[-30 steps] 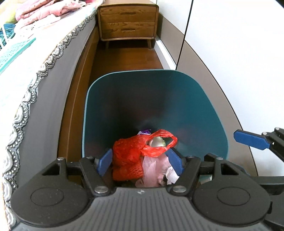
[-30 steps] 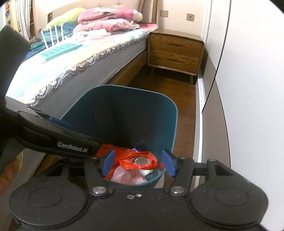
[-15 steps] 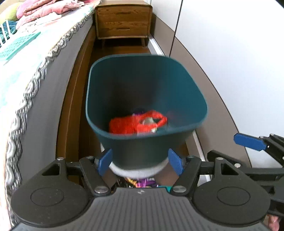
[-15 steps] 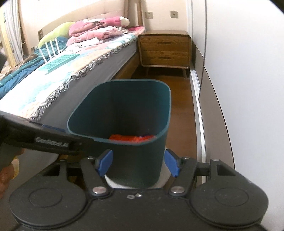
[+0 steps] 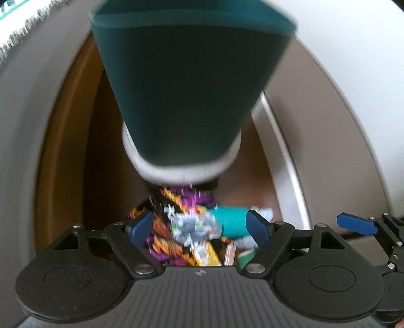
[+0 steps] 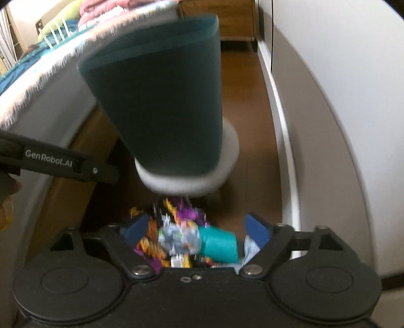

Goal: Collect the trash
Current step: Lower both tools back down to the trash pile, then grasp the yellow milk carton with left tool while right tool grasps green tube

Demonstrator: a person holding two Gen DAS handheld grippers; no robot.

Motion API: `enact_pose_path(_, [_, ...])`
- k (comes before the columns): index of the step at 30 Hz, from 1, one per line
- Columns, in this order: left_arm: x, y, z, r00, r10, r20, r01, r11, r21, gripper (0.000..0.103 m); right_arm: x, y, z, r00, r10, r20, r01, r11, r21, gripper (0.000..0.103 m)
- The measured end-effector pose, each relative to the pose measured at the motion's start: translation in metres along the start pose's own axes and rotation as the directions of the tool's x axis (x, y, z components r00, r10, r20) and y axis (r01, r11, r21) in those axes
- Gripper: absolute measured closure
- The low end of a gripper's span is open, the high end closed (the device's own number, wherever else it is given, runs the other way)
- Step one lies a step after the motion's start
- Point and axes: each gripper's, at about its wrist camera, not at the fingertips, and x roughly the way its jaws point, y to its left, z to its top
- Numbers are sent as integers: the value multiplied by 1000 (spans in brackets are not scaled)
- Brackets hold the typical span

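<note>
A dark teal trash bin (image 5: pixel 186 83) with a white base stands on the wooden floor; it also shows in the right wrist view (image 6: pixel 161 101). A pile of trash lies on the floor in front of it: purple and orange wrappers (image 5: pixel 174 201), crumpled grey paper (image 5: pixel 194 227) and a teal cup (image 5: pixel 231 222). The right wrist view shows the same wrappers (image 6: pixel 181 209), paper (image 6: pixel 176 237) and cup (image 6: pixel 219 243). My left gripper (image 5: pixel 200 227) is open just above the pile. My right gripper (image 6: pixel 194 228) is open above it too. Both views are blurred.
The bed (image 6: pixel 38 83) with a lace-trimmed cover runs along the left. White wardrobe doors (image 6: pixel 341 75) and a white skirting (image 6: pixel 285 151) run along the right. A wooden nightstand (image 6: pixel 227 22) stands at the far end.
Both grippers have dropped from above the bin's mouth down to floor level in front of it. The pile of trash on the floor has come into view between the fingers.
</note>
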Motion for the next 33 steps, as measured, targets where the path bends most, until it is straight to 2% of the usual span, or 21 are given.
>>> enact_pose_path(6, [61,-14,-49,995,-8,-101,9,1000,5,23,47,-8,-56,994,-1,-105,0,1000,-9,9])
enact_pose_path(13, [136,-21,-96,974,-15,-227,-4,996,-85,23,99,-24,-117,979,-20,-203,20,1000,-4,10])
enact_pose_path(18, [195,-23,-118,954,0,-299,-51,985,-164,23,131,-31,-149,968,-20,-251,17,1000,-14,10])
enact_pose_path(25, [253,-28,-134,941,39,-335,-112,972,-204,23,176,-41,-179,950,-22,-312,13,999,-29,11])
enact_pose_path(33, [295,-28,-145,929,62,-365,-146,967,-208,23,211,-44,-206,932,-25,-360,13,999,-34,17])
